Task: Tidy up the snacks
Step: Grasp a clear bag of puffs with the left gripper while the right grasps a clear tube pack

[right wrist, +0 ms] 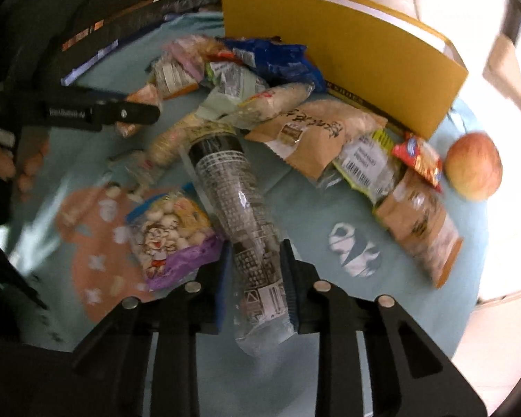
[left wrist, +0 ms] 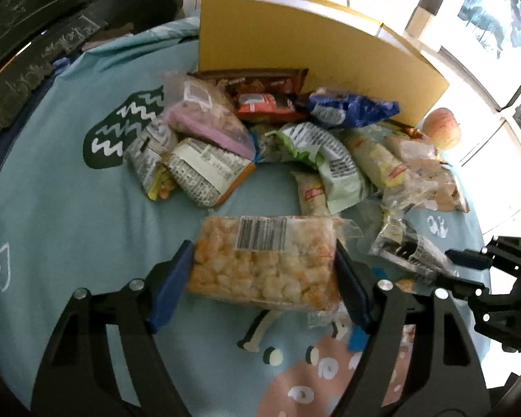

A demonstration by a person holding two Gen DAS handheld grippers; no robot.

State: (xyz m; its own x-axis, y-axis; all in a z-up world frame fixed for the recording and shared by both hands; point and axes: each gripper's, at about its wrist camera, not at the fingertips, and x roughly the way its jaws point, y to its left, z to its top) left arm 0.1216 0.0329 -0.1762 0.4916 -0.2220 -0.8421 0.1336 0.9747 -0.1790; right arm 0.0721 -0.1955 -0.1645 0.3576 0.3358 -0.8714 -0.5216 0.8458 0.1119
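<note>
My left gripper (left wrist: 262, 271) is shut on a clear pack of puffed rice snack (left wrist: 264, 260) with a barcode label, held just above the blue cloth. My right gripper (right wrist: 257, 271) is shut on a long clear printed packet (right wrist: 239, 215) that points toward the snack pile. The right gripper also shows at the right edge of the left wrist view (left wrist: 469, 260), with the same packet (left wrist: 410, 246) in it. The left gripper shows at the left of the right wrist view (right wrist: 142, 114). A heap of snack packets (left wrist: 260, 132) lies in front of a yellow box (left wrist: 312, 55).
A blue cartoon-print cloth (left wrist: 52, 208) covers the surface. An apple (right wrist: 474, 165) lies right of the yellow box (right wrist: 347, 55). A cartoon-print purple packet (right wrist: 173, 236) lies left of my right gripper. Brown paper packets (right wrist: 316, 132) and dark furniture (left wrist: 27, 34) are also in view.
</note>
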